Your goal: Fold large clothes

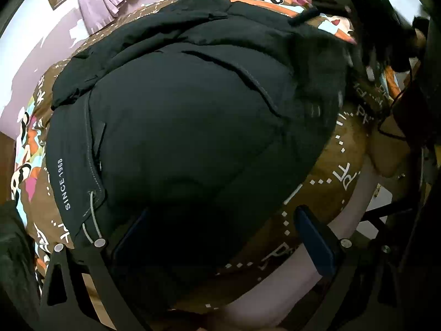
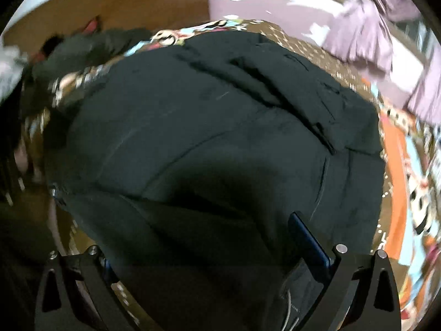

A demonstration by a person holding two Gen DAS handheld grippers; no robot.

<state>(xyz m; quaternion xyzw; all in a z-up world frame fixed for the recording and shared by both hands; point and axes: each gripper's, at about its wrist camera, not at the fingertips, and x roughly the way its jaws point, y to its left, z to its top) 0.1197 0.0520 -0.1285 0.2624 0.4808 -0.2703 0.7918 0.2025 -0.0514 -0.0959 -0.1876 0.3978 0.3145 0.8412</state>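
Patterned bedspread [image 1: 325,171] under a black jacket [image 1: 193,115]; we hold left gripper [image 1: 220,237] and right gripper [image 2: 204,251] spread over its near hem, body stretching straight ahead.

The black padded jacket [image 1: 193,127] runs off the bottom edge of both views. In the right wrist view its bulk covers the left finger's tip at lower left, and the dark heap [image 2: 82,52] at upper left is motion-blurred. In the left wrist view, the upper-right corner smears into unreadable dark shapes.
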